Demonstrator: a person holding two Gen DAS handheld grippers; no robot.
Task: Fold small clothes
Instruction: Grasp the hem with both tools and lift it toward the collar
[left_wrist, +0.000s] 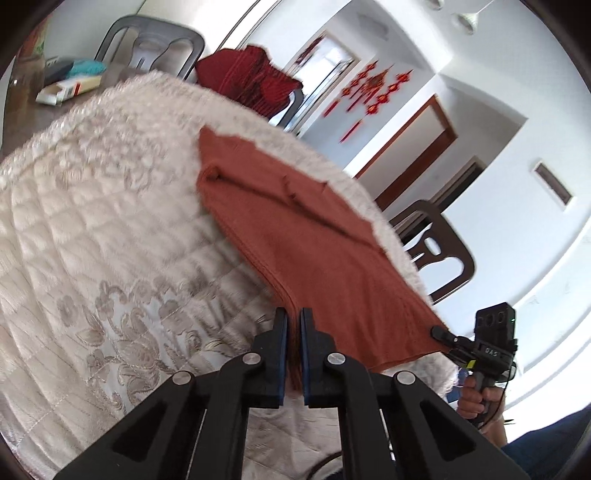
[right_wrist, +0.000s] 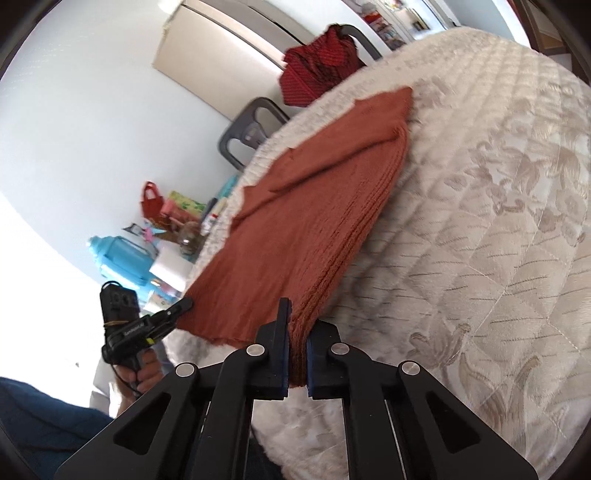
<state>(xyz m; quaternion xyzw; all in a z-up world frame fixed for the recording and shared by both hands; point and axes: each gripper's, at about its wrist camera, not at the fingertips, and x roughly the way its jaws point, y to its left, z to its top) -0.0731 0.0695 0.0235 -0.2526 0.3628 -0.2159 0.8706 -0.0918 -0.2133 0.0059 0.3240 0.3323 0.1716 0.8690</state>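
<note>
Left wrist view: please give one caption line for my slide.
Left gripper and right gripper each pinch a near corner of the rust garment on the quilted cover.

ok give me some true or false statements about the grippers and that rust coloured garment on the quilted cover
1. The left gripper is shut on the rust garment. True.
2. The right gripper is open and holds nothing. False: it too is shut on a near corner of the garment.
3. The garment lies on a cream quilted cover with a floral pattern. True.
4. The dark red cloth lies on top of the garment. False: it hangs over a chair back beyond the cover.
5. The two grippers grip the same corner. False: each holds a different near corner, with the near edge between them.
</note>
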